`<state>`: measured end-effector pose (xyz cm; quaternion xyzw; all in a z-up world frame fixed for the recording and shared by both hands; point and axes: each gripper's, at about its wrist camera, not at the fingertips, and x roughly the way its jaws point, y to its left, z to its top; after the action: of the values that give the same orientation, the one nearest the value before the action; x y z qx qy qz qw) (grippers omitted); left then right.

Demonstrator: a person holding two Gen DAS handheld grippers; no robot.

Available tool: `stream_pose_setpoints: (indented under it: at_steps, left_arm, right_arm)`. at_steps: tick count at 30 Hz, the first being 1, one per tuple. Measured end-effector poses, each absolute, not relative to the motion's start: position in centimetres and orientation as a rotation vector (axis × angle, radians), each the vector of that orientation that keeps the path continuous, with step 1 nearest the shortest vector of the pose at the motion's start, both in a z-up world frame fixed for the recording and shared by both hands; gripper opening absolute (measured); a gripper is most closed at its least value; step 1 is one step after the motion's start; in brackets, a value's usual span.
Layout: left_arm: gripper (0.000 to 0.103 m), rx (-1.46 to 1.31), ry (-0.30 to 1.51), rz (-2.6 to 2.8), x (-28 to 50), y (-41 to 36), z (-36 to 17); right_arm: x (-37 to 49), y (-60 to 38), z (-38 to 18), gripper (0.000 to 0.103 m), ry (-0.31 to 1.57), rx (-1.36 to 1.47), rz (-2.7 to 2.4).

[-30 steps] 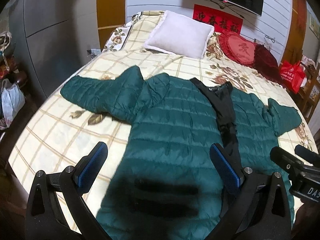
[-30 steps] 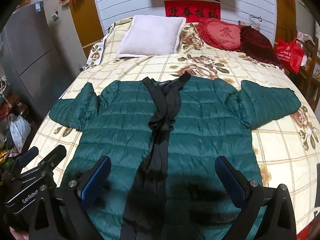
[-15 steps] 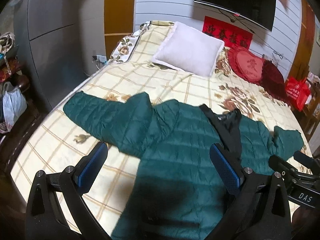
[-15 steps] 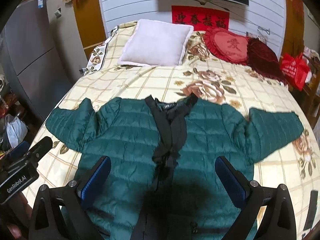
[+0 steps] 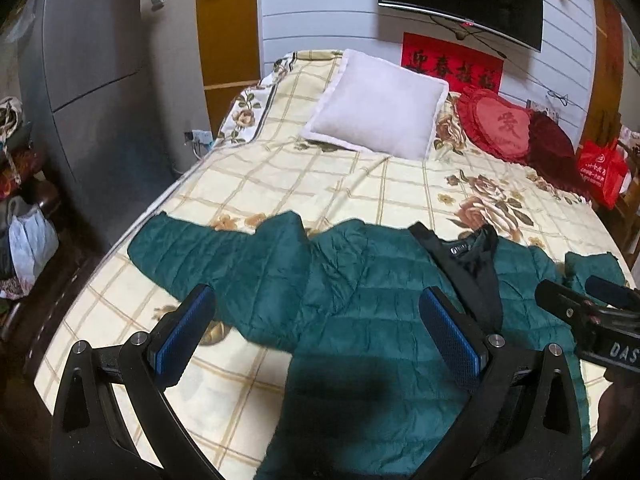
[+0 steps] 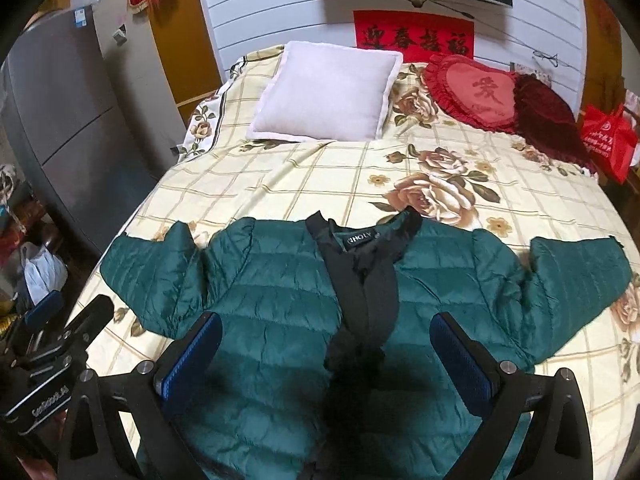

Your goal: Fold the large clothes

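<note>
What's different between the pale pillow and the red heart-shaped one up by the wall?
The white pillow is square, plain and pale; the red heart cushion is heart-shaped with a ruffled edge and a character stitched on it. The white pillow sits left, the heart cushion right. Both rest at the head of the bed.

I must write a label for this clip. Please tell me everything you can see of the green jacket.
The green jacket is a quilted, puffy, slightly shiny garment with black trim at the neck and down the front, and a small label inside the collar. It lies face up and unfolded on the checked bedspread, both sleeves spread sideways. Both grippers hang open above its lower part; neither holds it.
</note>
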<state>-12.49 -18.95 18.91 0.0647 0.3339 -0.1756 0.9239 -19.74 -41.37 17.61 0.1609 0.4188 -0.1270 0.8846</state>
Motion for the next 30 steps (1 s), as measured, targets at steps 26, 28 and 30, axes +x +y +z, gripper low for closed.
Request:
stream_pose_setpoints:
  at_steps: [26,28,30]
  left_arm:
    - [0.102,0.105,0.761,-0.29,-4.7,-16.9,14.3]
    - [0.102,0.104,0.764,-0.285,-4.3,-16.6,14.0]
    - [0.102,0.1,0.77,-0.275,-3.8,-16.3,13.5]
  right_arm:
    - [-15.5,-42.9,10.2,0.103,0.908,0.357,-0.276]
    - [-15.2,-42.7,9.7,0.103,0.917,0.362,-0.267]
    - [-15.1,-42.4,9.3,0.103,0.925,0.358,-0.26]
